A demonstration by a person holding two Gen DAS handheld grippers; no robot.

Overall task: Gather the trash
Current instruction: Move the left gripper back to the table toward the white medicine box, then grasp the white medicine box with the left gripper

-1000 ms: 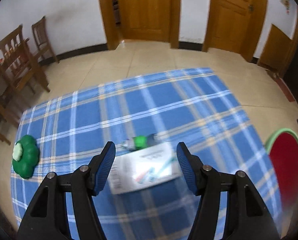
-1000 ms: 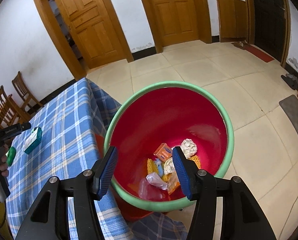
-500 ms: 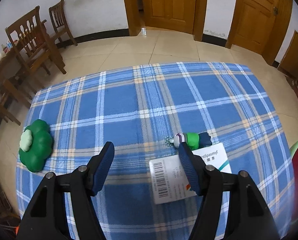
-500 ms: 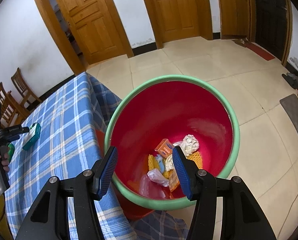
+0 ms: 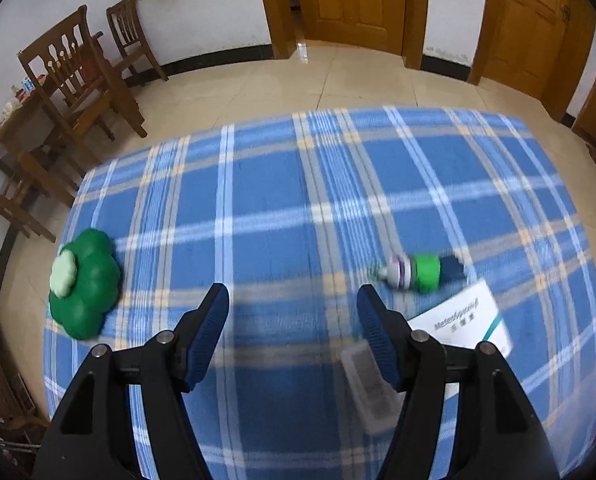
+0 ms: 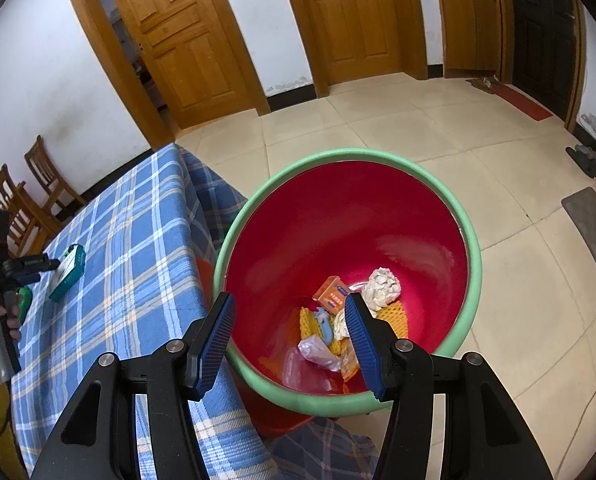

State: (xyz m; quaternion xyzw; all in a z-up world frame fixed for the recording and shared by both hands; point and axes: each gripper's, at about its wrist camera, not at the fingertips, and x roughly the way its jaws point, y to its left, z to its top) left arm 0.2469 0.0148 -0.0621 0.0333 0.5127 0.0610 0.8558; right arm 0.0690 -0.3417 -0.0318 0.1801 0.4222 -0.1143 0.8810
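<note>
Lying right of left claw (image 5: pixel 293 334): box (image 5: pixel 464 326).

Right hand-held gripper (image 6: pixel 289 334) open-jawed and empty above red bin (image 6: pixel 472 280) holding wrappers, beside blue checked table (image 6: pixel 137 248)

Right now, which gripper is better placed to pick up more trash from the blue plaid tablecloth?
Left. The left gripper hangs open over the tablecloth beside the white cardboard box; the right gripper is over the red bin.
</note>
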